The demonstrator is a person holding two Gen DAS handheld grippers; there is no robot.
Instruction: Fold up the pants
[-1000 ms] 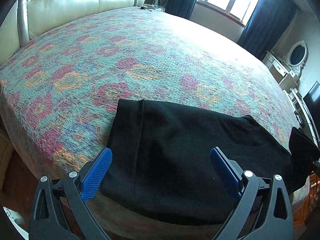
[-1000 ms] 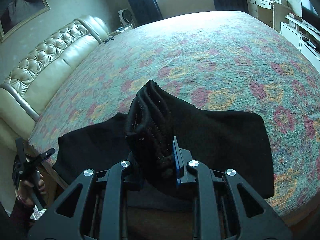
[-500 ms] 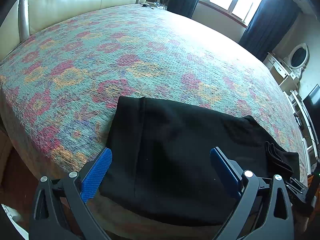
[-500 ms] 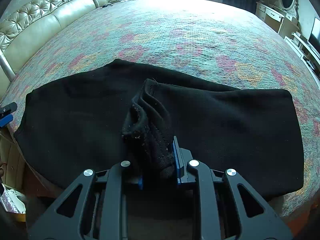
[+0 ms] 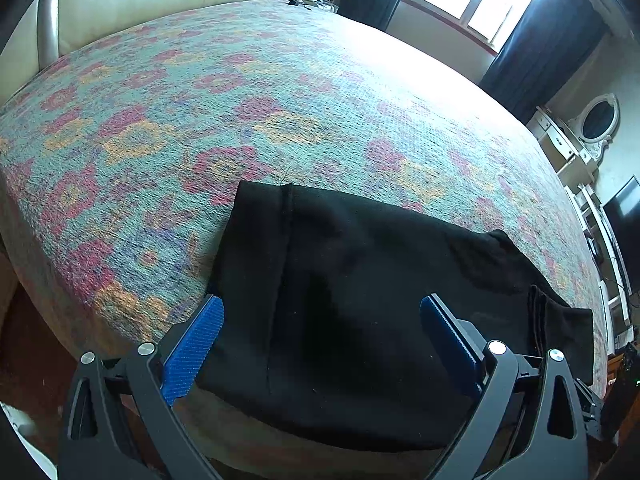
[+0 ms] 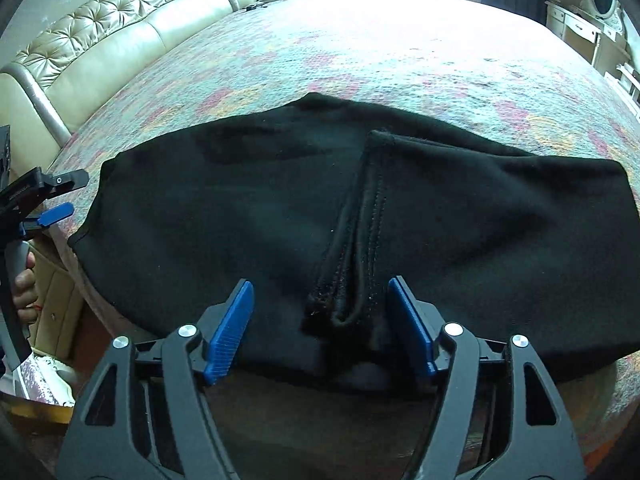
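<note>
Right gripper (image 6: 320, 320) has lowered the bunched hem (image 6: 352, 280) onto the black pants (image 6: 200, 220) at the bed's (image 6: 400, 60) near edge; its jaws are opening, hem loose between them. Left gripper (image 5: 320, 344) hangs apart, empty. That fold looks laid

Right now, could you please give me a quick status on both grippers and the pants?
Left gripper open, hovering over pants. Right gripper opening, bunched hem loose between fingers. Pants flat on bed, nothing in the way.
</note>
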